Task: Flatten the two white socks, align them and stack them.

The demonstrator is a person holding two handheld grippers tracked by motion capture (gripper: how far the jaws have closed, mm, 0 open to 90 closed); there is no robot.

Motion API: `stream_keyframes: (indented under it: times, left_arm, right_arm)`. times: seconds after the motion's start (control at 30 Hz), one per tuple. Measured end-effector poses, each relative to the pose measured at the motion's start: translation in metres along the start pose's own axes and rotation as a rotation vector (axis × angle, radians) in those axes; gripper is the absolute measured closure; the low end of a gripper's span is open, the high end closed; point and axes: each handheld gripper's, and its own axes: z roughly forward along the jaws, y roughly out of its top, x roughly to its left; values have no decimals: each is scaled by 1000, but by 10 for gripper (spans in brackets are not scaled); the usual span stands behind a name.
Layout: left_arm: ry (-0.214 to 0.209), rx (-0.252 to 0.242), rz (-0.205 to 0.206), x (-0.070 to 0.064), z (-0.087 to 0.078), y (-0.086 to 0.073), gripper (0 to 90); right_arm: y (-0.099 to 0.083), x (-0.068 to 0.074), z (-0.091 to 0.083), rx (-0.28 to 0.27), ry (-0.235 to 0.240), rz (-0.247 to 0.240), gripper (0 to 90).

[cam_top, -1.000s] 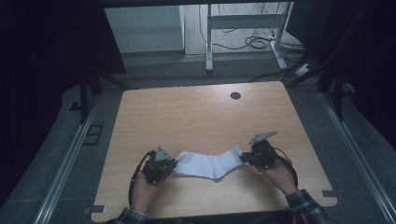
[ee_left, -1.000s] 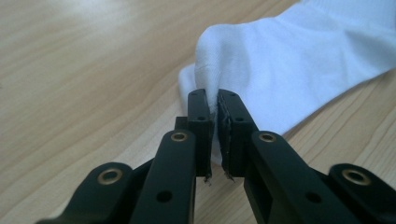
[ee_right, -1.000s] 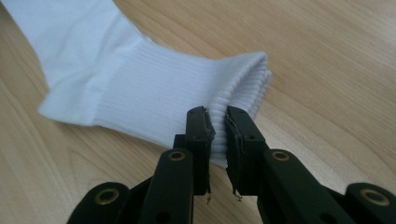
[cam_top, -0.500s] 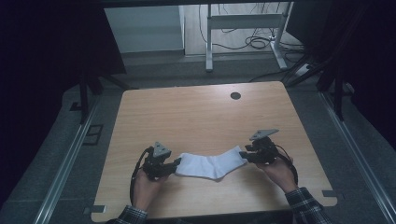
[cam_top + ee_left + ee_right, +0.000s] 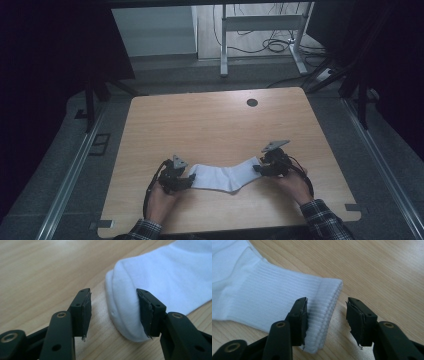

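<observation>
A white sock (image 5: 225, 176) lies flat on the wooden table (image 5: 215, 125), near its front edge. My left gripper (image 5: 188, 179) is at the sock's left end. In the left gripper view the rounded toe (image 5: 125, 302) sits between the open jaws of the left gripper (image 5: 113, 293), close to the right fingertip (image 5: 146, 310). My right gripper (image 5: 257, 169) is at the sock's right end. Seen from the right gripper view, the ribbed cuff (image 5: 322, 297) lies between the open jaws of the right gripper (image 5: 327, 301), its edge beside the left fingertip (image 5: 299, 312).
A dark round hole (image 5: 252, 102) sits near the table's far edge. Metal rails (image 5: 75, 170) run along both sides of the table. Behind the table stand a white desk frame (image 5: 260, 25) and loose cables (image 5: 270, 45) on the floor.
Both hands stay at the sock's ends. The right gripper has shifted slightly inward; the sock lies much as before.
</observation>
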Motion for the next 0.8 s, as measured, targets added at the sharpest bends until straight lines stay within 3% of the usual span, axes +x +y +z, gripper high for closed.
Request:
stream_keyframes:
  times: [0.1, 0.17, 0.3, 0.5, 0.63, 0.8]
  left_arm:
    - [-7, -12, -9, -1, 2, -1, 480]
    - [-34, -25, -10, 0, 2, -2, 524]
    - [-85, -39, -36, 3, 3, -4, 619]
    - [-130, -32, -36, 3, 4, -2, 761]
    - [-153, -32, -45, 5, 5, -1, 794]
    - [-110, -37, -36, 7, 5, 5, 820]
  right_arm:
    - [-2, -3, 1, -3, 19, 15, 493]
    - [-3, -6, 2, -5, 40, 22, 520]
    - [-3, -3, 1, -7, 72, 32, 669]
    - [0, 0, 1, 18, 76, 59, 756]
    - [2, 2, 1, 27, 65, 53, 773]
    - [6, 3, 0, 27, 50, 36, 785]
